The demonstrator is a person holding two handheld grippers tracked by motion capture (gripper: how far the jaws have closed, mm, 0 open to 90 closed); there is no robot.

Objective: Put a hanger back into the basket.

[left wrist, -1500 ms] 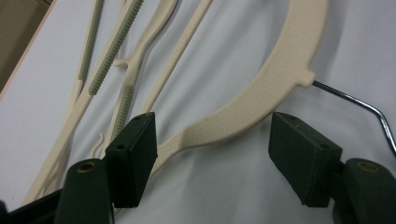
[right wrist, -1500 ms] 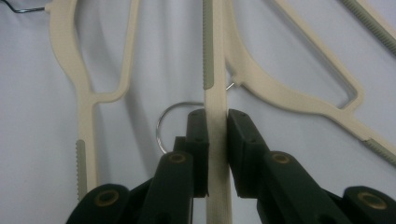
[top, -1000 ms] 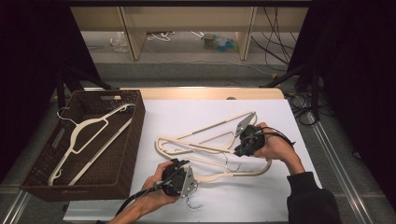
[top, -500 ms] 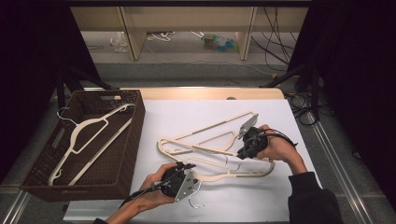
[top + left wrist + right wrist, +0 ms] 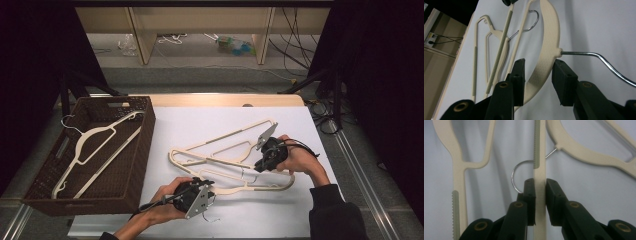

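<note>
Two cream plastic hangers lie overlapped on the white table. My left gripper is at the near one's curved shoulder, just beside the base of its metal hook. Its jaws have just been closing, and both pads now meet the edges of the shoulder between them. My right gripper is shut on a straight ribbed hanger bar, which runs up between its pads. A second hanger's wire hook curls behind that bar.
A dark brown woven basket stands at the left with one cream hanger in it. White table surface lies bare to the right and in front. Shelving and cables sit beyond the far edge.
The left gripper's jaws have narrowed onto the hanger's shoulder. Both hands and the hangers have stayed roughly where they were.
</note>
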